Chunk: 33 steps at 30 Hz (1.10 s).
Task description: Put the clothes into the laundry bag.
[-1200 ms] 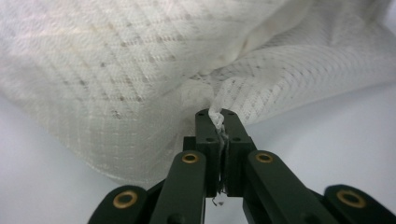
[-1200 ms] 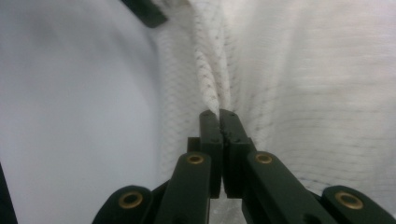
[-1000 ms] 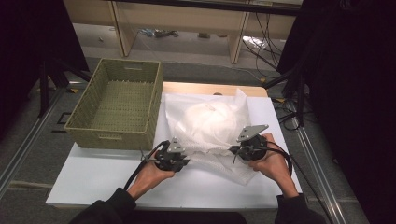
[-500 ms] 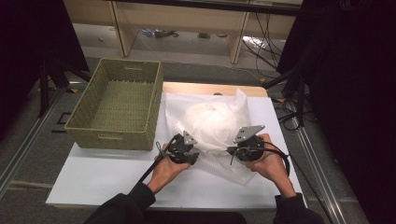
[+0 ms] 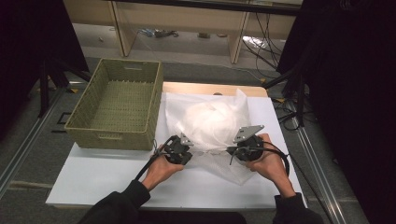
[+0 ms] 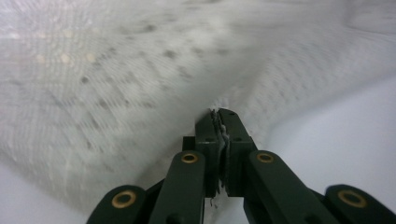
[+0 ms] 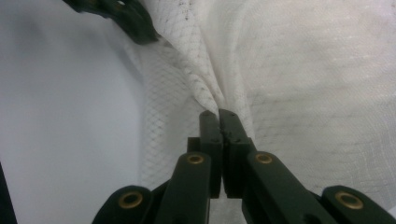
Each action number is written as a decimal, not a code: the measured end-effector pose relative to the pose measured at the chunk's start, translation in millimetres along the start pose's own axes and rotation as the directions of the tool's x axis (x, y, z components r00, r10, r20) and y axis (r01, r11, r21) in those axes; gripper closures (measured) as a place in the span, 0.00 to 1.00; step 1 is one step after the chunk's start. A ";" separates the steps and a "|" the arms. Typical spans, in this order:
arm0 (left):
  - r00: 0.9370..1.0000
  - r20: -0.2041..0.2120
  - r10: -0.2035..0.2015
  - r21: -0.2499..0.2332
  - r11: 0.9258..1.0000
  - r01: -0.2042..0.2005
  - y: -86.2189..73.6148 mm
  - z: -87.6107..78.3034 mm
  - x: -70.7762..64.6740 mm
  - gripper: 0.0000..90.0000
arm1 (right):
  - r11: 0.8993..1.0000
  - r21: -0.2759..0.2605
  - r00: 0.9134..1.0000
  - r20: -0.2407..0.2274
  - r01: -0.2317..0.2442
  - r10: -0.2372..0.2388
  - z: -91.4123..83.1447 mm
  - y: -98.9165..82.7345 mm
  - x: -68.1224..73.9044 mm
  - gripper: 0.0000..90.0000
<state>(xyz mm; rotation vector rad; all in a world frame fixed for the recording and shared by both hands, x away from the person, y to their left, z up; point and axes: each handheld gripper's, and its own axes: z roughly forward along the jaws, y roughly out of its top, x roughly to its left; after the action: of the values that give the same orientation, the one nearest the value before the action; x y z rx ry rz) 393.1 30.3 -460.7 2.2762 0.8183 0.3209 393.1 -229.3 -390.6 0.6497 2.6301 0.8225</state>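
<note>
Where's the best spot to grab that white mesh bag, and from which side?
Take the white mesh bag by its thin near edge, coming in low from the person's side. The middle bulges too wide for the jaws, while the edge gathers flat, as the left gripper and right gripper pinch it now.

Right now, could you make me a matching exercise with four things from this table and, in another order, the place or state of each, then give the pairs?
Things:
1. woven basket
2. white mesh bag
3. left gripper
4. right gripper

Places or states:
a. bunched in the middle of the white table, pinched at two spots
b. shut on mesh, at the bag's right near edge
c. green, at the table's left far corner
d. shut on mesh, at the bag's left near edge

Pairs: 1-c, 2-a, 3-d, 4-b
</note>
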 end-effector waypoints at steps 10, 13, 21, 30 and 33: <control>0.995 0.086 0.046 -0.012 0.999 -0.045 -50.2 -33.0 -24.3 0.98 | 0.999 0.016 1.000 -0.001 0.030 -0.030 4.2 1.6 3.3 1.00; 0.998 0.062 0.016 -0.030 0.999 -0.014 -52.3 -37.6 -21.2 0.95 | 1.000 0.018 1.000 -0.006 0.015 -0.015 3.5 2.3 4.4 1.00; 0.999 -0.006 -0.053 -0.048 0.997 0.053 -34.9 -33.9 -20.7 0.59 | 1.000 0.014 1.000 -0.007 0.016 -0.015 2.7 1.7 3.7 1.00; 0.998 -0.018 0.053 0.000 0.999 -0.053 -39.9 -28.3 -25.0 0.96 | 1.000 0.011 1.000 -0.013 0.006 -0.006 0.7 1.1 3.8 1.00; 0.998 0.003 0.061 -0.004 0.998 -0.061 -53.1 -48.3 -20.0 0.96 | 1.000 0.011 1.000 -0.006 0.008 -0.008 0.4 0.2 2.3 1.00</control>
<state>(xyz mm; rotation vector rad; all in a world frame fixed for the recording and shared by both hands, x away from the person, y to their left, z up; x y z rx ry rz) 332.0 73.0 -461.3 2.3003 0.7472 0.3461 391.3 -227.8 -391.2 0.6409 2.6425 0.8093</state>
